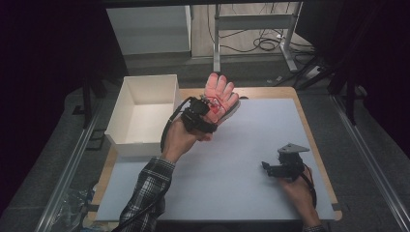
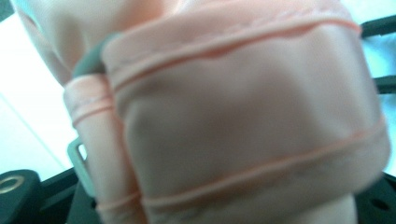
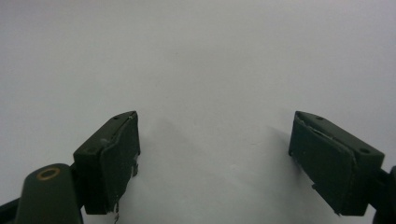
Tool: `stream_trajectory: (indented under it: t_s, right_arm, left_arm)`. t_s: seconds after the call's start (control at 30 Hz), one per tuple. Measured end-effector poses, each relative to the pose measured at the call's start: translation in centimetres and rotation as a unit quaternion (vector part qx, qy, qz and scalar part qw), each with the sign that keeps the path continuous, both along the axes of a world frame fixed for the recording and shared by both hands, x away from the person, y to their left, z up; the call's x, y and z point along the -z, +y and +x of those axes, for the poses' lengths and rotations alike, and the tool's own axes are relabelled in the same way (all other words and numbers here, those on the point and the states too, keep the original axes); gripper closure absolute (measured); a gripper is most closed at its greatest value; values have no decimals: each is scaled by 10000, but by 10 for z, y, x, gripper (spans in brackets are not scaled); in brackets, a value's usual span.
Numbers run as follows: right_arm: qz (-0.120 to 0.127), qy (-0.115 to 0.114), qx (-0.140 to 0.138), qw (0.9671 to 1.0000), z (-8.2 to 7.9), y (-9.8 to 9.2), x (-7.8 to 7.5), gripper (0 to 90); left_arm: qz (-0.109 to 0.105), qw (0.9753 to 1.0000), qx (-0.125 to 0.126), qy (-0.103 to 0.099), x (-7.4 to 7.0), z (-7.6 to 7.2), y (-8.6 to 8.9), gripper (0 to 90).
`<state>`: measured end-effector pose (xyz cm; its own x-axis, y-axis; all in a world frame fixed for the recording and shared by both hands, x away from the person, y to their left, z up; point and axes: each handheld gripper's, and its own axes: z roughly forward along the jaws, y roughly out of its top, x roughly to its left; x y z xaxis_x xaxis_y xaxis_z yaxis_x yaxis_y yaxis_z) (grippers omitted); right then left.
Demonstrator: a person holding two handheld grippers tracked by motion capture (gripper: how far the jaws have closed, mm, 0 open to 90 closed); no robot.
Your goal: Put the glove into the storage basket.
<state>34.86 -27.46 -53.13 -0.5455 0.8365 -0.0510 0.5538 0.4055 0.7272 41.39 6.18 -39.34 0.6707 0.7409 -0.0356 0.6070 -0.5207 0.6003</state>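
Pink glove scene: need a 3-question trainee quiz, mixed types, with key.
1. True or false: the left gripper holds the pink glove up off the table.
2. Multiple choice: how do the jaws of the right gripper stand? A) shut on the glove B) open with nothing between them C) shut on a cable
3. Fill in: the white box stands at the table's ____ edge, as seen in the high view.

Key: 1. true, the glove's fingers point up and its cuff fills the left gripper view. 2. B, only bare table lies between the jaws. 3. left.
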Motion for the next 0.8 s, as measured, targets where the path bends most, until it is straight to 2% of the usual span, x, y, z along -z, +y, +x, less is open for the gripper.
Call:
stream_trajectory:
  t_s: [0.1,0.37,0.63,0.8]
  right_arm:
    - [1,2,0,10000,0,0,0,167]
    - [1,0,-1,10000,0,0,0,167]
    - [0,1,0,10000,0,0,0,167]
    - [-4,-7,-5,10000,0,0,0,167]
  left_arm:
    - [28,10000,-50,-17,-5,2,4,447]
    - [26,9993,-375,-81,-18,12,26,447]
    - [-41,9974,-708,-146,-29,19,52,446]
    - [-26,9950,-977,-215,-38,21,72,446]
